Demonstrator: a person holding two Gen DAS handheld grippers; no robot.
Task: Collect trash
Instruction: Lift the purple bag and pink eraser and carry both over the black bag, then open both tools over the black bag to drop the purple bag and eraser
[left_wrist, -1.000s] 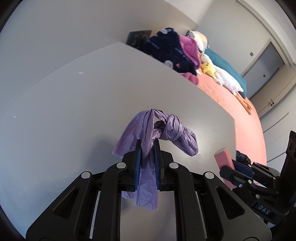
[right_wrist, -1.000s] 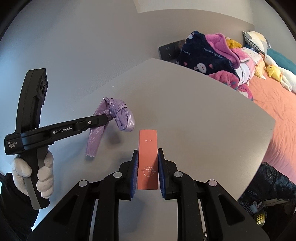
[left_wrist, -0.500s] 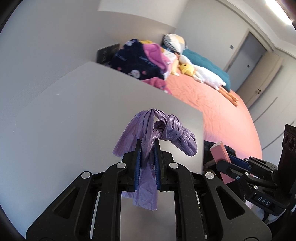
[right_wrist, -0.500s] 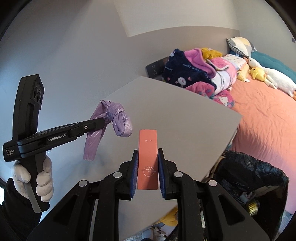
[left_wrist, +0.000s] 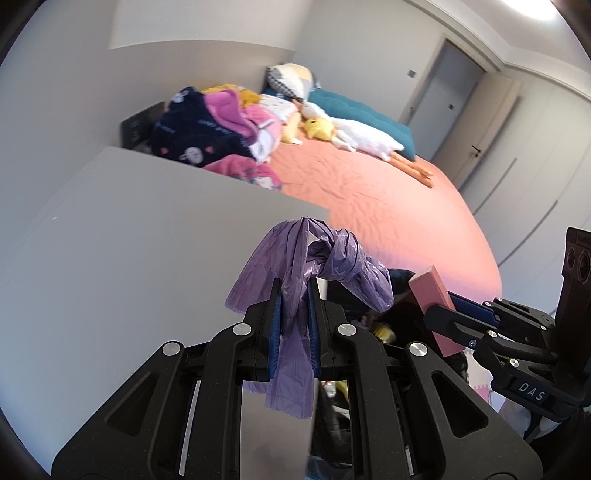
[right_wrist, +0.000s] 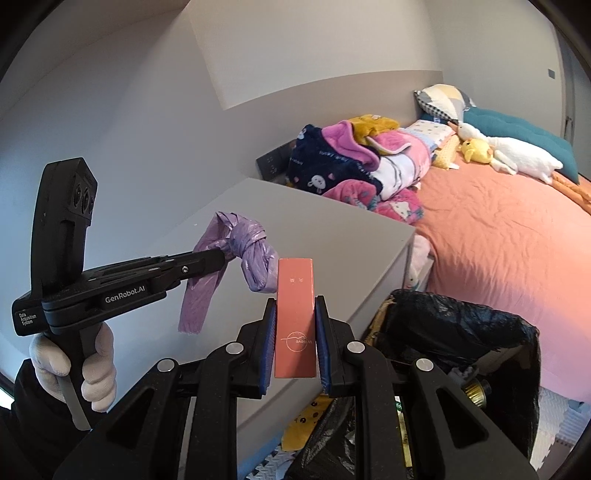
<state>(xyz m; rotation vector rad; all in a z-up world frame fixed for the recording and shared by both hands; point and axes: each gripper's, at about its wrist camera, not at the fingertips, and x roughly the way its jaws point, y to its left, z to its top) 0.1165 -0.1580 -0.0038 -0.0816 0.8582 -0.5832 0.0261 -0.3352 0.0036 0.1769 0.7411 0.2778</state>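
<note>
From the left wrist, the left gripper (left_wrist: 293, 314) stays clamped on a knotted purple plastic bag (left_wrist: 314, 269), the blue pads pinching its flat tail while the knot hangs free past the fingertips. A second ago that bag hung over the middle of the grey tabletop (left_wrist: 129, 240); now it sits at the table's far corner edge, with the orange bedspread (left_wrist: 388, 206) behind it and a dark opening showing below the fingers. The pink box (left_wrist: 432, 295) in the right gripper (left_wrist: 454, 310) has drawn closer on the right side. This suggests both pieces of trash are off the table and being carried toward the bin.

From the right wrist, the right gripper (right_wrist: 294, 332) is closed on the upright pink box (right_wrist: 295, 317), gripped by its long sides. The black trash bag (right_wrist: 461, 332), barely in view half a second ago, now fills the lower right, its mouth open just beyond the table's edge. The left gripper (right_wrist: 221, 258) holds the purple bag (right_wrist: 240, 251) beside the box's top, the two nearly touching. The gloved hand (right_wrist: 88, 362) grips the left tool's handle. The room over the bag mouth looks open; the table corner (right_wrist: 410, 236) and the close spacing of the two tools are the edges to mind.
</note>
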